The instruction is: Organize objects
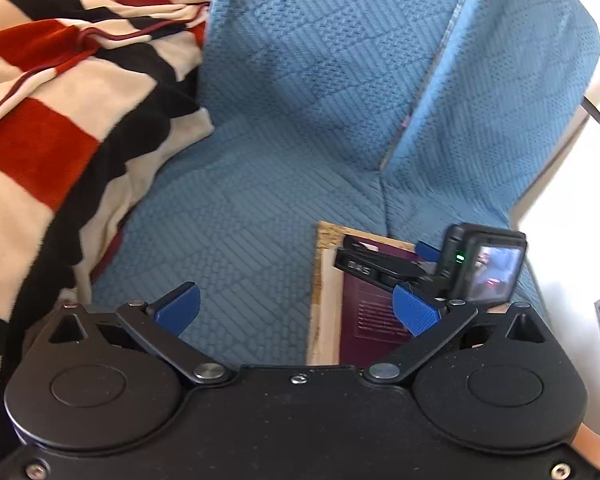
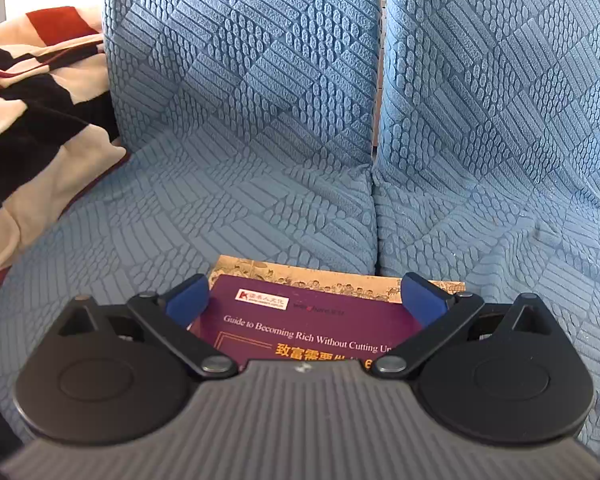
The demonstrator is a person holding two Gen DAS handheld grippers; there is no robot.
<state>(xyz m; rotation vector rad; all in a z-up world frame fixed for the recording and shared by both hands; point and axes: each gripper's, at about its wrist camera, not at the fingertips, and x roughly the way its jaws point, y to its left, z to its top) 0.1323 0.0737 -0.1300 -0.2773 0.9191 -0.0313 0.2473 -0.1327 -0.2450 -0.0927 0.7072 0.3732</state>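
Observation:
Two books lie stacked on the blue sofa seat (image 2: pixel 220 208): a purple book (image 2: pixel 308 320) with gold and white lettering on top of a tan illustrated book (image 2: pixel 320 276). My right gripper (image 2: pixel 306 300) hovers over them with its jaws wide open. The purple book lies flat between the blue fingers (image 2: pixel 188 300) and is not lifted. In the left wrist view the same purple book (image 1: pixel 364 320) and tan book (image 1: pixel 326 300) sit at the lower right, with the right gripper's camera body (image 1: pixel 484 268) above them. My left gripper (image 1: pixel 296 308) is open and empty over bare seat (image 1: pixel 240 200).
A red, black and cream striped blanket (image 1: pixel 60 120) is heaped on the left of the sofa, also seen as a striped blanket (image 2: pixel 28 120). A seam (image 2: pixel 374 160) splits the back and seat cushions. The sofa's right edge (image 1: pixel 560 140) drops to a pale floor.

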